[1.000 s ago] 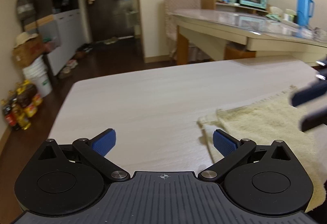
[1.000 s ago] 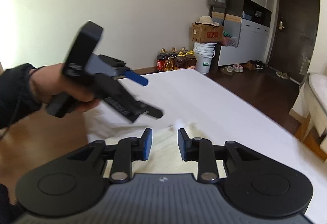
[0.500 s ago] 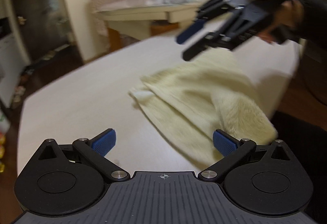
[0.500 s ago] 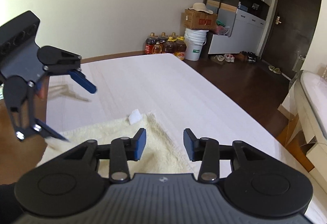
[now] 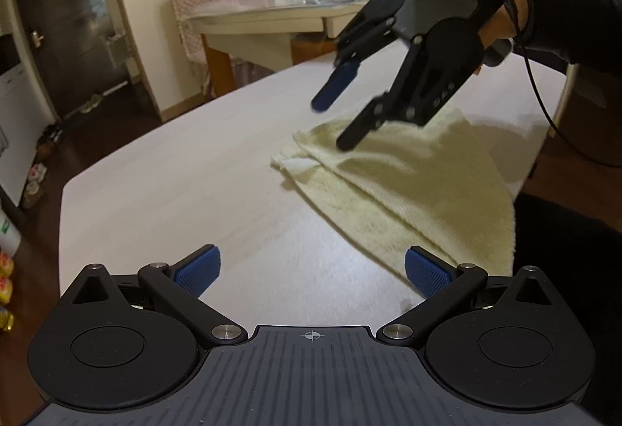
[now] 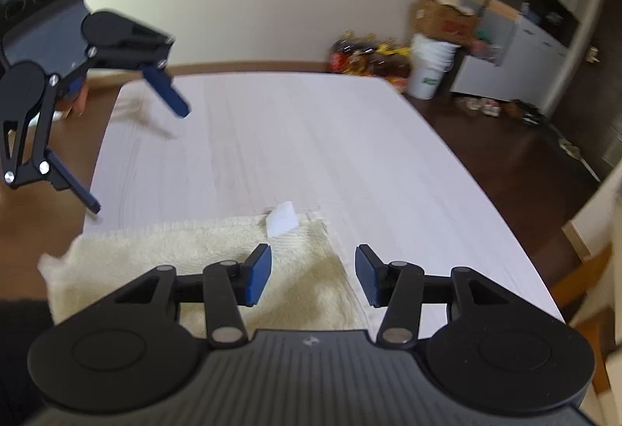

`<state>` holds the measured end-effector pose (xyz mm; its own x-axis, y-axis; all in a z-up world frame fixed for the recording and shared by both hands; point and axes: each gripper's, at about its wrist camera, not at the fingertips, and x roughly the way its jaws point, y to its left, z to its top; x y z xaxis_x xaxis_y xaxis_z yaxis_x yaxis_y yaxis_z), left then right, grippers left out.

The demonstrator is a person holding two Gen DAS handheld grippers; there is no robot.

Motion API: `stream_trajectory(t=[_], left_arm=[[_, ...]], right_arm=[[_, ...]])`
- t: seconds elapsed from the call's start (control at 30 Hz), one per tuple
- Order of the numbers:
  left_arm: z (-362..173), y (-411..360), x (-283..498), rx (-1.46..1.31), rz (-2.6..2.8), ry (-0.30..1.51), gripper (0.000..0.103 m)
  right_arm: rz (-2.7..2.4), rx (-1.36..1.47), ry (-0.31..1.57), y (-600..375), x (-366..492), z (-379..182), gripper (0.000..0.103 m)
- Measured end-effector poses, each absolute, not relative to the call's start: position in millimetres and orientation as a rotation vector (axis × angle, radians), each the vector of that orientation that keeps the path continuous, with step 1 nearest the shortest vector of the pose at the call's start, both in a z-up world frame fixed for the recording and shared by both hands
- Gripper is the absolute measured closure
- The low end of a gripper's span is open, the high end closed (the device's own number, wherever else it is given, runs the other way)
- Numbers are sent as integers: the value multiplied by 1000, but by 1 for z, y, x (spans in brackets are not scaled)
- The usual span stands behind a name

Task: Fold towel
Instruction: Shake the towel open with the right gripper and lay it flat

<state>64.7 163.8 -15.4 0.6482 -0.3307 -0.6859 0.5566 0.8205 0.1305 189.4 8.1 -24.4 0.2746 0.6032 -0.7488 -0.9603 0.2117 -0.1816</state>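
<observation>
Two grippers parted over one cream towel, neither gripping anything.

Towel (image 5: 408,189) is fluffy terry pile, pale yellow, lying rumpled and partly doubled at the near edge of the pale wood-grain table (image 5: 194,169); a small white label (image 6: 281,219) at its corner carries no legible writing. Left gripper (image 5: 309,270) has ribbed blue pads spread wide above bare tabletop. Right gripper (image 6: 313,274), matte black with blue pads, hovers released above the towel's corner.
</observation>
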Motion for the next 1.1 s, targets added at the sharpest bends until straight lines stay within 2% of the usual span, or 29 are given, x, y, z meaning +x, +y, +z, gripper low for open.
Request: stream_trajectory(t=[0.1, 0.13, 0.17, 0.2, 0.23, 0.63, 1.1], left_arm=[[-19, 160, 68, 346, -524, 700, 0], [-19, 159, 69, 345, -524, 699, 0], [-20, 158, 70, 345, -523, 699, 0], [-20, 157, 71, 344, -521, 699, 0], [-21, 157, 71, 342, -518, 699, 0], [-16, 152, 83, 334, -457, 694, 0], [-16, 140, 118, 347, -404, 703, 0]], right_arm=[[1220, -770, 620, 20, 193, -32, 55], [1237, -765, 627, 22, 194, -33, 59], [1247, -759, 631, 23, 195, -34, 80], [1258, -759, 636, 23, 195, -34, 93], [1255, -774, 623, 22, 192, -33, 100], [1227, -710, 534, -23, 159, -2, 100], [1170, -591, 474, -138, 73, 41, 101]])
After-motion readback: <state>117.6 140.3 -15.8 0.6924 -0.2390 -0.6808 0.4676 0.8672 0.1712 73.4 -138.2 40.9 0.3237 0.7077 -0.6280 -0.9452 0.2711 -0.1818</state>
